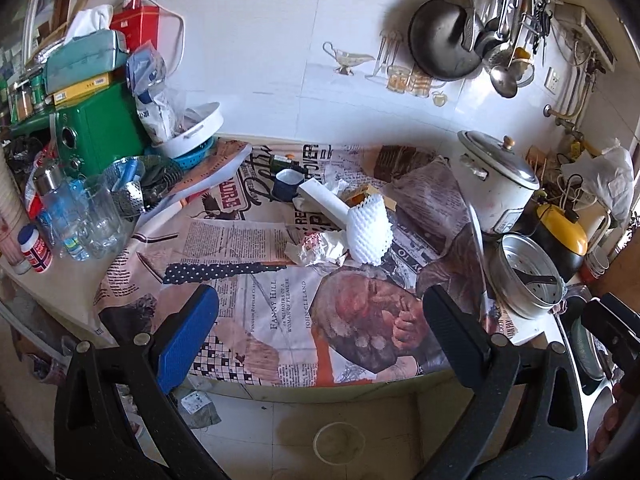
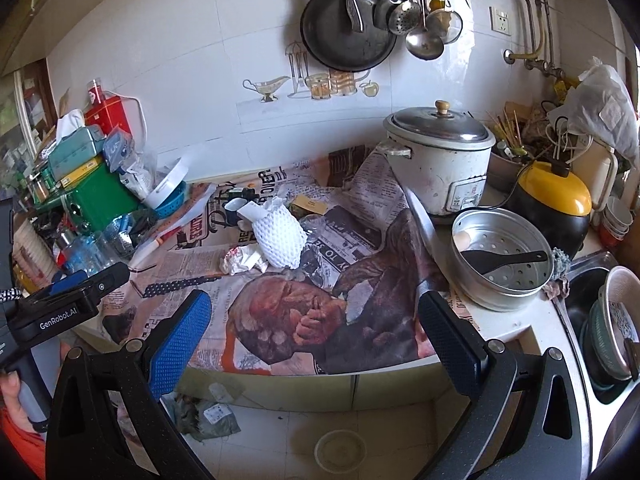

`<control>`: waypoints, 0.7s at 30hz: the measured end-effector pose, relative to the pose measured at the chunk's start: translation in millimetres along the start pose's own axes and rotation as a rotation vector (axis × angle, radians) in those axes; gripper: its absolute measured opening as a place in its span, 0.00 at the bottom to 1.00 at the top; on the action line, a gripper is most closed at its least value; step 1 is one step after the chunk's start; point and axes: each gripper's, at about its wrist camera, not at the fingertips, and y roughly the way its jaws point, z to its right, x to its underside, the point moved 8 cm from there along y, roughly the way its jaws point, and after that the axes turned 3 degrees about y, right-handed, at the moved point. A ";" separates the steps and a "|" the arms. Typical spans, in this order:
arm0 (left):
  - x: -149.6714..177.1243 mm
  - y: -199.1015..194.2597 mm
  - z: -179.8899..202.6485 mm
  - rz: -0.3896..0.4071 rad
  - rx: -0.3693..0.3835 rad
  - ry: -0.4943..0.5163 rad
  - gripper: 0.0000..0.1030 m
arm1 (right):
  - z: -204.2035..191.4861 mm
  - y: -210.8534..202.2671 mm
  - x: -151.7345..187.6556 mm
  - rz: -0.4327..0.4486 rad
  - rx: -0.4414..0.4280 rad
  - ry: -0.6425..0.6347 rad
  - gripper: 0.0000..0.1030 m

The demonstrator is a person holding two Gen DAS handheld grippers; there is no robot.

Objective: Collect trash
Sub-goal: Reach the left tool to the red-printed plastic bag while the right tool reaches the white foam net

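Note:
A white foam fruit net (image 1: 368, 232) lies mid-counter on a newspaper-print cloth (image 1: 256, 312), with a crumpled wrapper (image 1: 320, 246) beside it and a white paper tube (image 1: 324, 200) behind it. The right wrist view also shows the net (image 2: 280, 236) and the wrapper (image 2: 244, 260). My left gripper (image 1: 320, 336) is open and empty, held above the counter's front edge, short of the trash. My right gripper (image 2: 316, 332) is open and empty at a similar spot.
A white rice cooker (image 2: 440, 160), a metal steamer pot (image 2: 500, 256) and a yellow-lidded appliance (image 2: 556, 200) stand at the right. A long knife (image 2: 420, 220) leans by the cooker. A green box (image 1: 96, 132), bottles and a glass mug (image 1: 100, 216) crowd the left. A sink (image 2: 600, 320) lies at the far right.

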 end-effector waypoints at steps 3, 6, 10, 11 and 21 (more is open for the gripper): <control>-4.6 32.5 -0.2 -0.035 -0.018 0.004 1.00 | 5.5 27.1 -8.7 -0.023 0.007 -0.003 1.00; -10.1 63.4 4.0 -0.058 -0.030 -0.007 1.00 | 14.6 57.5 -17.1 -0.055 0.000 -0.007 0.99; -14.0 103.7 6.5 -0.094 -0.063 -0.055 1.00 | 22.9 101.7 -29.4 -0.114 -0.070 -0.011 0.99; -14.3 113.8 5.5 -0.105 -0.083 -0.074 0.99 | 24.5 112.5 -32.9 -0.130 -0.096 -0.014 0.99; -10.8 199.4 -23.8 -0.196 -0.243 -0.214 0.91 | 0.7 225.4 -60.3 -0.280 -0.298 -0.111 0.93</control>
